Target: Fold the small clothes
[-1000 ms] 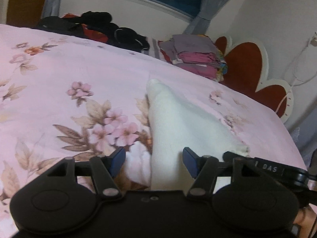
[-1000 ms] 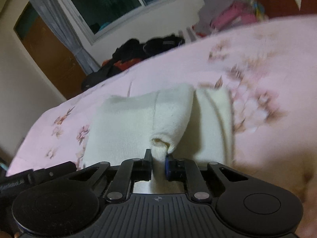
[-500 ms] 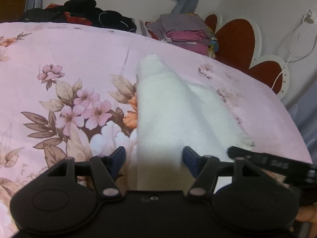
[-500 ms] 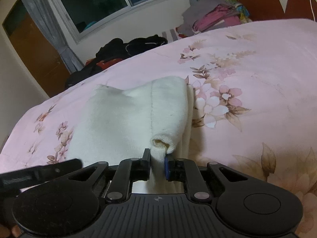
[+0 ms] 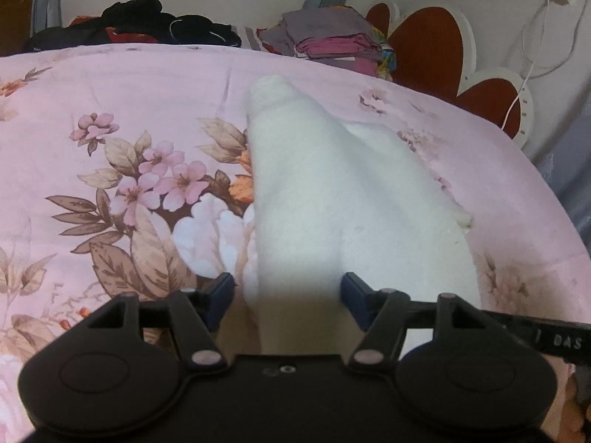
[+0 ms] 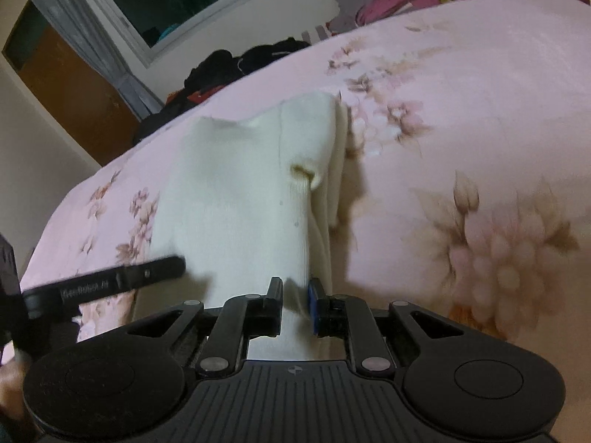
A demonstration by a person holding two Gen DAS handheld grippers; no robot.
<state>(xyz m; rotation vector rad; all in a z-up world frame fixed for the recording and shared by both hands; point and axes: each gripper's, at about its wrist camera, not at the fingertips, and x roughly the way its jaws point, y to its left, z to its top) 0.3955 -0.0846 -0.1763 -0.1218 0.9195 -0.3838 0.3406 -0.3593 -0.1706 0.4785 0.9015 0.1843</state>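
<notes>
I have the right hand-held gripper (image 6: 295, 304) pinching the near edge of the cream knit garment (image 6: 240, 199), with a thin strip of the fabric running back between its narrowly set fingers. My left hand-held gripper (image 5: 286, 297) is spread wide and grips nothing; the garment (image 5: 332, 192) passes between its fingers and stretches ahead of it across the pink floral bedsheet (image 5: 110, 170). The short sleeve (image 6: 304, 155) lies folded over, ahead and slightly right of the right hand-held gripper. My worry is the hold: only one edge is caught, so a quick pull could slip the knit free or drag the whole piece along the sheet and undo the sleeve fold. With the left side unheld, the far half could bunch or skew, and I judge the soft mattress makes pressing a crease unreliable
</notes>
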